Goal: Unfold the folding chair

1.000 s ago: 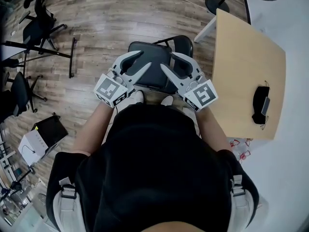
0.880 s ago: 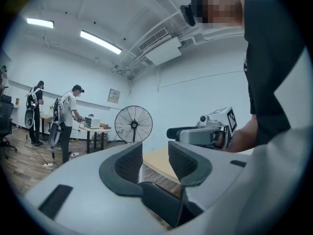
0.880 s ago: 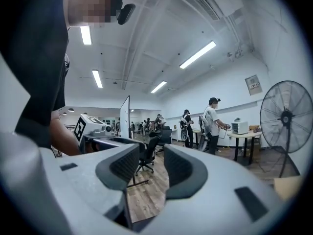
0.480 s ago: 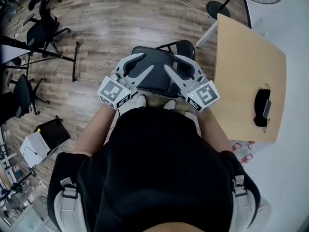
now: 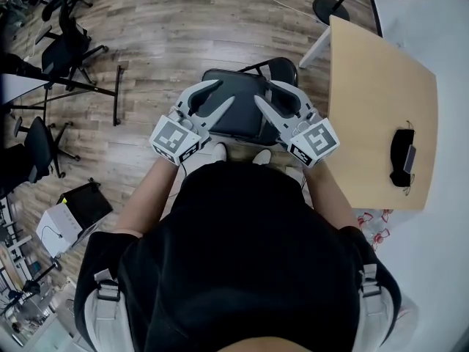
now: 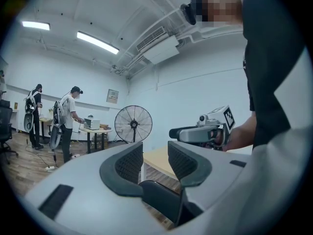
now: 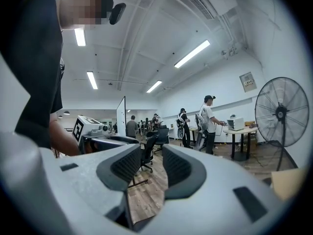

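The black folding chair (image 5: 236, 119) stands on the wood floor just in front of the person's feet, its seat lying flat and its backrest (image 5: 283, 70) on the far side. My left gripper (image 5: 224, 92) hovers over the seat's left half, its jaws drawn in to a narrow slit with nothing between the pads (image 6: 128, 163). My right gripper (image 5: 264, 91) hovers over the seat's right half, jaws slightly apart and empty. Both point level, toward each other. In the left gripper view a dark part of the chair (image 6: 161, 199) shows below the jaws.
A light wooden table (image 5: 381, 86) stands right of the chair, with a black object (image 5: 399, 156) on it. A standing fan's base (image 5: 330, 7) is behind the chair. Office chairs (image 5: 62, 46) and a white box (image 5: 55, 226) lie left. People (image 7: 210, 124) work far off.
Both grippers stay over the chair seat, and the chair has not moved. The head view has drifted slightly.
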### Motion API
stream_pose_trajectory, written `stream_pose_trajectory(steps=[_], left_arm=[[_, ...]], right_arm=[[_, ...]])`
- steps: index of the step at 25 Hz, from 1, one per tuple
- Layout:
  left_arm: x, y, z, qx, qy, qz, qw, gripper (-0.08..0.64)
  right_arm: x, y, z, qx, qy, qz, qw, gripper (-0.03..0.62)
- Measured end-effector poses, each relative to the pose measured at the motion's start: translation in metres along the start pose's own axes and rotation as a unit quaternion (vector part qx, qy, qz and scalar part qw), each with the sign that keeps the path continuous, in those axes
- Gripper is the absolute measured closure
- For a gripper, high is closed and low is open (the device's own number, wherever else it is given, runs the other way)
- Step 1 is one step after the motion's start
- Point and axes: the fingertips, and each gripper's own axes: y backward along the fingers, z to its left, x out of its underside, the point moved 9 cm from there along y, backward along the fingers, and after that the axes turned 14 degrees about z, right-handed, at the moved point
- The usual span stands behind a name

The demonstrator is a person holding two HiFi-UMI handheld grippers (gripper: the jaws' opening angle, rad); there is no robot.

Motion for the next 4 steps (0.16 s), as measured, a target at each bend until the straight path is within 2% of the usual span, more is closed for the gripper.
stream_pose_trajectory(steps=[4], left_arm=[[-0.0001, -0.0003, -0.0041, 0.0, 0.002, 0.001, 1.0, 0.41]], right_arm=[[0.0007, 0.0056, 0.0004, 0.002, 0.001, 0.0, 1.0, 0.449]])
